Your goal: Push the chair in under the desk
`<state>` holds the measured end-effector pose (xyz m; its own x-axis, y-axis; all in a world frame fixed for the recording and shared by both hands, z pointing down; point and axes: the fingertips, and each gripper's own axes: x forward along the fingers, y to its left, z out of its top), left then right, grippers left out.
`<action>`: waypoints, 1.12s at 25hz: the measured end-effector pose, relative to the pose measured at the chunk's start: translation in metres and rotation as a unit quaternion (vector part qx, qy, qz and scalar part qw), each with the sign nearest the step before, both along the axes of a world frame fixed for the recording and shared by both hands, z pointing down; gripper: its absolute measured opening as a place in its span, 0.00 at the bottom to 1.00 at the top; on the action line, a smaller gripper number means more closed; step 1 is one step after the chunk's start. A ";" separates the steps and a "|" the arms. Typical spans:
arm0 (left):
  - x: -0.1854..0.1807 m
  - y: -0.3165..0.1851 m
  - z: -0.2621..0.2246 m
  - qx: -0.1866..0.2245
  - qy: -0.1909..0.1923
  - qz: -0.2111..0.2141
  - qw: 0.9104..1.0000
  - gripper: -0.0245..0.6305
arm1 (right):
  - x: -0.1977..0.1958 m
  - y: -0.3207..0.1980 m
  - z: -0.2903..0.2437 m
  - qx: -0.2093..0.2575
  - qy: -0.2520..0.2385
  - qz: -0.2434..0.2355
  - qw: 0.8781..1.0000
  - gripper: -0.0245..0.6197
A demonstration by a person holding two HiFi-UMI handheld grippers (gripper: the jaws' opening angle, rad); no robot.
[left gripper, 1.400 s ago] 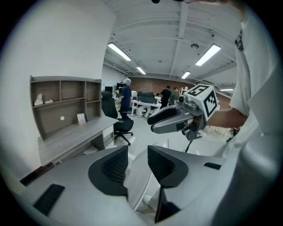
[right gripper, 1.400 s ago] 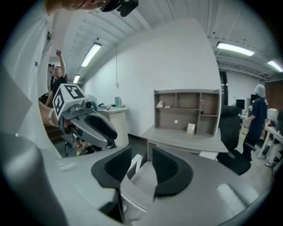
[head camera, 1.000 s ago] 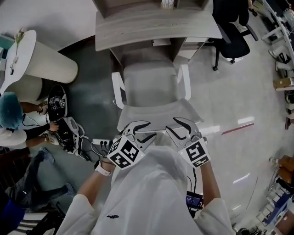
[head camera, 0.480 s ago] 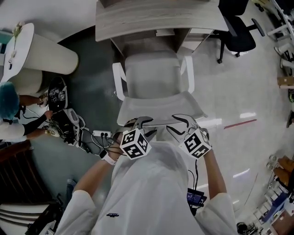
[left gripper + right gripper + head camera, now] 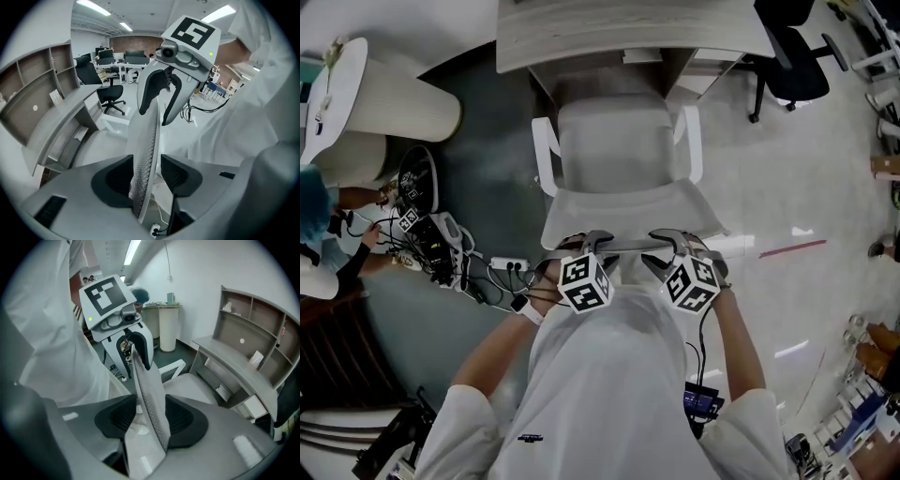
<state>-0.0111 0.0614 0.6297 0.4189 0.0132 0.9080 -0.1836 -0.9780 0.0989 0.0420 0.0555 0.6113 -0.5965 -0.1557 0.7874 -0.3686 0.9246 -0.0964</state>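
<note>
A pale grey chair (image 5: 619, 150) with white armrests stands facing the wooden desk (image 5: 628, 37), its seat front at the desk's edge. Its mesh backrest (image 5: 628, 211) is nearest me. My left gripper (image 5: 596, 244) straddles the backrest's top edge left of centre. In the left gripper view the backrest (image 5: 147, 131) runs between the jaws of the left gripper (image 5: 146, 174), with a gap on one side. My right gripper (image 5: 669, 244) straddles the same edge further right. Its jaws are opening, and the backrest (image 5: 149, 394) lies between the pads of the right gripper (image 5: 152, 420).
A black office chair (image 5: 792, 70) stands at the desk's right end. A white round stand (image 5: 394, 117) is at the left. Below it a seated person (image 5: 319, 234) works beside cables and a power strip (image 5: 502, 270) on the floor.
Both grippers have moved forward from behind the chair onto the backrest's top edge, and their jaws now straddle it. The chair and desk sit slightly closer in the head view.
</note>
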 end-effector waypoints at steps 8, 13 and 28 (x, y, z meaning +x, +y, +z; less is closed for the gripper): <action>-0.003 0.001 0.021 0.004 -0.016 0.031 0.999 0.24 | 0.005 0.008 0.041 0.042 0.085 -0.095 0.991 0.23; -0.005 0.001 0.022 -0.007 -0.019 0.024 0.999 0.26 | 0.002 0.008 0.041 0.047 0.082 -0.096 0.991 0.22; -0.018 -0.047 0.023 0.046 -0.030 0.007 0.998 0.32 | -0.008 -0.031 0.043 0.094 0.091 -0.070 0.989 0.22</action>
<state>-0.0288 0.0140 0.6531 0.3639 -0.0664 0.9291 -0.1737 -0.9848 -0.0023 0.0343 0.0245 0.6547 -0.4740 -0.2350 0.8486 -0.2315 0.9631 0.1374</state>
